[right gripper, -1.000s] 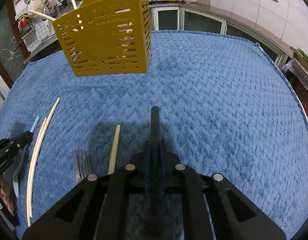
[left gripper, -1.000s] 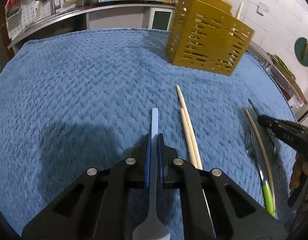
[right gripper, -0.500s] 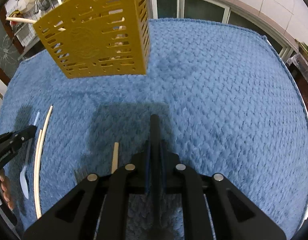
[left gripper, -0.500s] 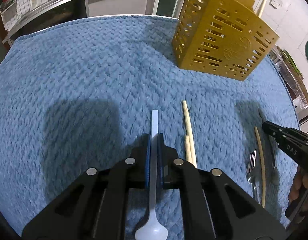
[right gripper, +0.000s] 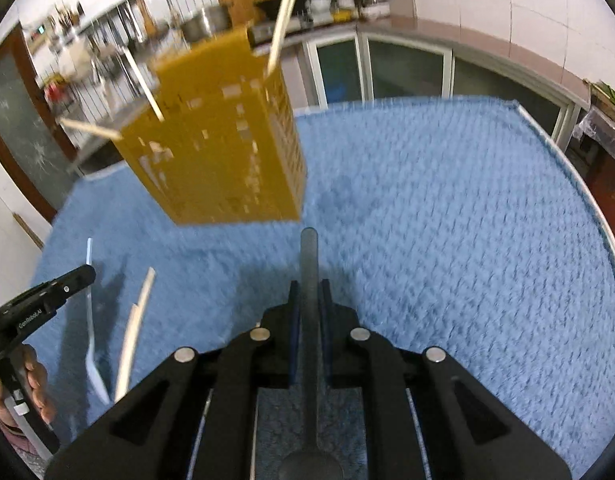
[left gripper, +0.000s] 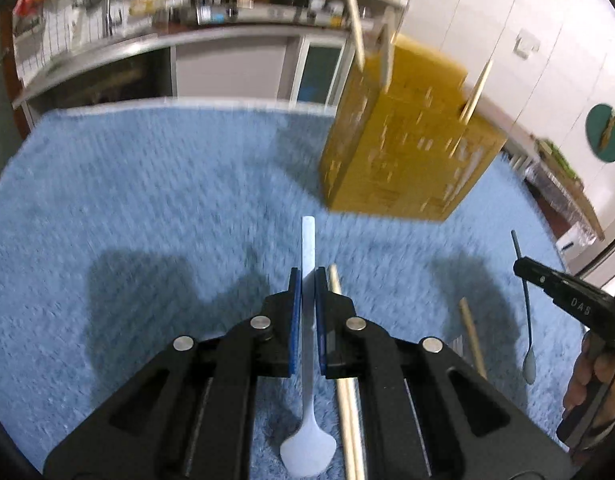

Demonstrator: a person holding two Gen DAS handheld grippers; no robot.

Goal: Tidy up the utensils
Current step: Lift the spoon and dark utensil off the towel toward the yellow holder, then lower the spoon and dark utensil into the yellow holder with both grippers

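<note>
Both grippers loaded, each clamped tight on a spoon handle. Left gripper (left gripper: 305, 280) pinches a pale blue spoon (left gripper: 308, 240), handle tip forward, bowl trailing back beneath the fingers. Right gripper (right gripper: 308, 294) pinches a dark spoon (right gripper: 309, 256) the same way. The yellow slotted caddy (left gripper: 403, 152) stands upright on the blue-covered surface (left gripper: 147, 208), ahead of both and above their line of sight, chopsticks poking out of its top. It lies ahead-right of the left gripper and ahead-left of the right, so it sits between them. Which is nearer is hard to call through the blur; roughly even, I'd say. Spoon axes point toward the caddy's base, not its open top. Loose chopsticks (left gripper: 349, 420) lie short of the caddy.
</note>
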